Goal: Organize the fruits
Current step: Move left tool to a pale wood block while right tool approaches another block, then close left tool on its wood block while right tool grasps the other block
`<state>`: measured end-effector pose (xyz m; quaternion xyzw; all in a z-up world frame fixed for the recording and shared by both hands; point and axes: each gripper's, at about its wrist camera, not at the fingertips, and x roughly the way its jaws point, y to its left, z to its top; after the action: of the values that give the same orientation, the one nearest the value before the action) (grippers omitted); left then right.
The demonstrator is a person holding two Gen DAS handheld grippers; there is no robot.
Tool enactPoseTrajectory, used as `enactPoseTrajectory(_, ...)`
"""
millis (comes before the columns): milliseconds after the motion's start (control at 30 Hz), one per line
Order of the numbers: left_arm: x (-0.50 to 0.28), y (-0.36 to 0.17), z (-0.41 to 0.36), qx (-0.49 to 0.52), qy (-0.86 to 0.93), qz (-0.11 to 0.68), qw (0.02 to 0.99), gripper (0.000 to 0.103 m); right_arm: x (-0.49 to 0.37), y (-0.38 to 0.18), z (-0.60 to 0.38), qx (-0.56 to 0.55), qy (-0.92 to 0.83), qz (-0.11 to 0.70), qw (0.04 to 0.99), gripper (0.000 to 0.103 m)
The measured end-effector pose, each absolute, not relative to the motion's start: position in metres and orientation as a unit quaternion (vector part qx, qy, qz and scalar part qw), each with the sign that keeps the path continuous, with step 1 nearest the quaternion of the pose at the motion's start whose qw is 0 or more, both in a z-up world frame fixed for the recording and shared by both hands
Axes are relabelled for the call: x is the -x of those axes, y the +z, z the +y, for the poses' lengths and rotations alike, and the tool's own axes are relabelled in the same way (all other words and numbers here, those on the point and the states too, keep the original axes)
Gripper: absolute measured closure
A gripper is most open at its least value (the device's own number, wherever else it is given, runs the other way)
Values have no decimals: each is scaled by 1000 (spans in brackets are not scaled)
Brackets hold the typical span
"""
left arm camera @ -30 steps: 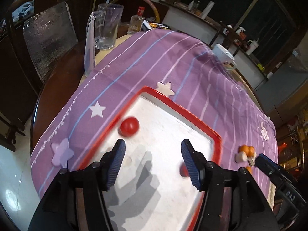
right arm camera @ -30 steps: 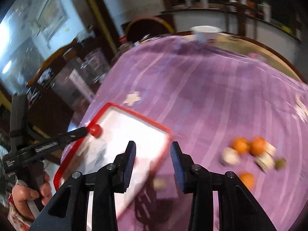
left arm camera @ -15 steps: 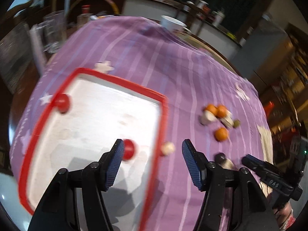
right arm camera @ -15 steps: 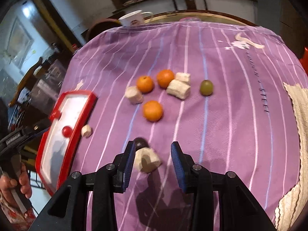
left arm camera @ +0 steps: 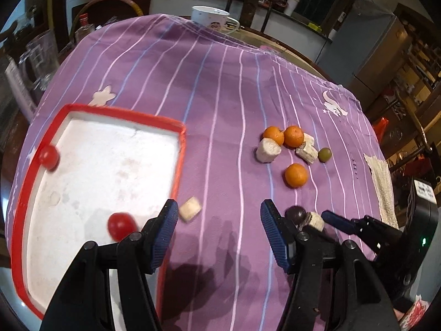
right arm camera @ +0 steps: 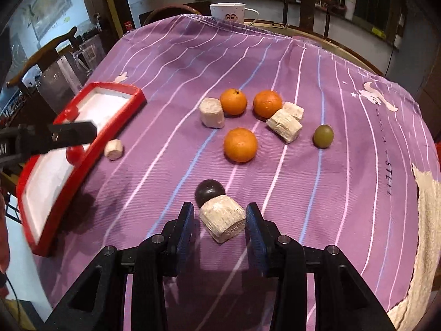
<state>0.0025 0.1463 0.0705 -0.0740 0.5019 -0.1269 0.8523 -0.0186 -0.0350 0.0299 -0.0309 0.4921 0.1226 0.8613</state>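
Observation:
A red-rimmed white tray [left arm camera: 180, 149] on the purple striped cloth holds two red tomatoes [left arm camera: 121, 225]. My left gripper [left arm camera: 217, 220] hangs open over the cloth just right of the tray, nothing between its fingers; a small pale banana chunk [left arm camera: 189, 209] lies by its left fingertip. My right gripper [right arm camera: 220, 212] is low over the cloth, its jaws opening. A larger pale banana chunk [right arm camera: 222, 217] lies between its fingers with a slim gap on each side, touching a dark round fruit [right arm camera: 209, 191]. Farther off lie three oranges [right arm camera: 240, 144], more banana chunks [right arm camera: 284, 125] and a green fruit [right arm camera: 323, 136].
A white mug [left arm camera: 210, 18] stands at the far edge of the round table. Glass mugs [left arm camera: 41, 55] and a bottle [left arm camera: 82, 26] stand at the far left. A beige towel [right arm camera: 424, 220] lies along the right edge. Dark furniture surrounds the table.
My left gripper swung from above the tray to the cloth at its right side. My right gripper came down and closer, and the banana chunk by the dark fruit now lies between its fingers.

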Motion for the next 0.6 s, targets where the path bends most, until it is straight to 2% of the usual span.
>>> enactPoseTrajectory(167,-35,61,118,76,-147,505,847,42,15,28,-50,2,128,498,858,62)
enactPoseTrajectory(500,-90,28,69,76,-173,524,831,42,22,30,-71,-50,148,506,848,63)
enactPoseTrajectory(567,-96,20,61,66,-175,530,827,45,24,30,-69,-44,150,504,849,63)
enactPoseTrajectory(600,-97,17,58,62,-176,534,825,50,24,30,-69,-41,151,503,850,63)
